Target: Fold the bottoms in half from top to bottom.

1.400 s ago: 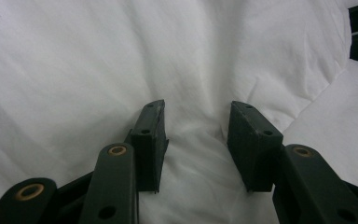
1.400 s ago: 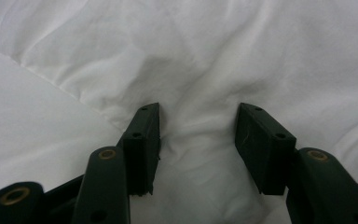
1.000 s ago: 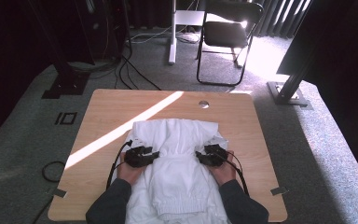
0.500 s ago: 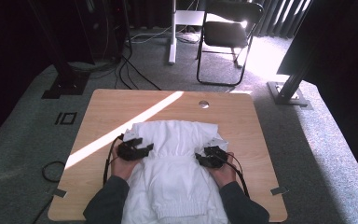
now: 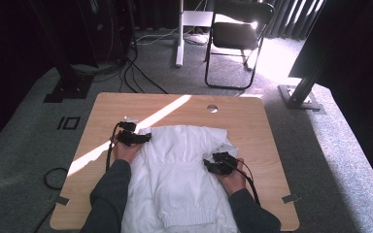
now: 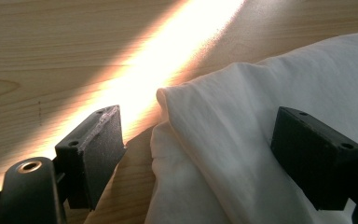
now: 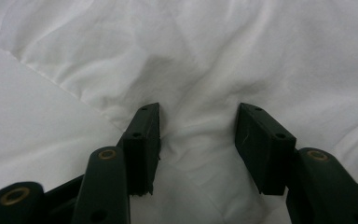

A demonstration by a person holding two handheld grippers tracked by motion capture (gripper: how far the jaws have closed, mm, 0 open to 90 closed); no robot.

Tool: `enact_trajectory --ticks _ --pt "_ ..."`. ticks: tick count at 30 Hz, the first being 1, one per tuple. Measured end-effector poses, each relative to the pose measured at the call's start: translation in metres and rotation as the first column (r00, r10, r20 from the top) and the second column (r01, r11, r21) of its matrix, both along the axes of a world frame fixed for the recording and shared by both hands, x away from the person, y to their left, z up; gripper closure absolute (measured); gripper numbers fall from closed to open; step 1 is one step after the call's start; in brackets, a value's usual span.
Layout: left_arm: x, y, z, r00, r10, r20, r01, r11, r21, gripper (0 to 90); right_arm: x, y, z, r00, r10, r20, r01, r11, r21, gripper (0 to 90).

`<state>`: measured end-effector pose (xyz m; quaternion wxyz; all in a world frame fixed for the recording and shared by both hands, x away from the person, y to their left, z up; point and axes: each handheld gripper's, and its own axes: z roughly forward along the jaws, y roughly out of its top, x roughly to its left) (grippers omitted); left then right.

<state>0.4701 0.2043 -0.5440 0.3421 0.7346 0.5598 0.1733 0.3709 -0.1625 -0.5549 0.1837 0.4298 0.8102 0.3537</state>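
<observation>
A white garment [image 5: 184, 170] lies spread on the wooden table [image 5: 252, 126], its ribbed hem toward the person. My left gripper [image 5: 145, 138] is at the garment's far left corner, open. In the left gripper view its jaws stand wide apart around a folded edge of the white garment [image 6: 223, 126], which rests on the wood. My right gripper [image 5: 209, 164] lies on the garment's right side, pointing left. In the right gripper view it [image 7: 198, 128] is open, with wrinkled white cloth [image 7: 200, 60] bunched between and ahead of its jaws.
A sunlit stripe [image 5: 160, 114] crosses the table's left half. A round hole [image 5: 212, 108] sits near the far edge. Beyond the table stand a black chair [image 5: 235, 39], cables [image 5: 136, 58] on the carpet and a metal stand foot [image 5: 301, 97].
My left gripper has moved up and to the left, from the garment's middle to its far left corner. The right gripper has stayed on the right side.
</observation>
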Motion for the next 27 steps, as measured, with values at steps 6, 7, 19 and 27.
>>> enact_trajectory --ticks 6,7,19,27 --pt "-0.003 0.001 -0.001 0.9991 -0.042 0.003 0.042 0.9990 -0.016 33.0 0.000 0.000 0.001 1.0000 0.000 -0.008 0.000 1.0000 0.002 49.1" --pt "-0.004 0.001 0.000 0.9977 -0.067 -0.009 0.067 0.9973 -0.032 41.7 0.003 -0.003 0.004 0.9996 0.009 -0.027 -0.008 0.9997 0.022 49.4" --pt "-0.004 0.001 -0.001 0.9933 -0.112 -0.028 0.109 0.9910 -0.078 74.4 0.081 -0.053 0.041 0.9791 -0.202 -0.027 0.203 0.9689 0.141 34.2" --pt "-0.004 0.002 -0.002 0.9931 -0.114 -0.027 0.111 0.9901 -0.085 74.3 0.119 -0.044 0.016 0.9648 -0.216 -0.150 0.232 0.9676 0.099 35.1"
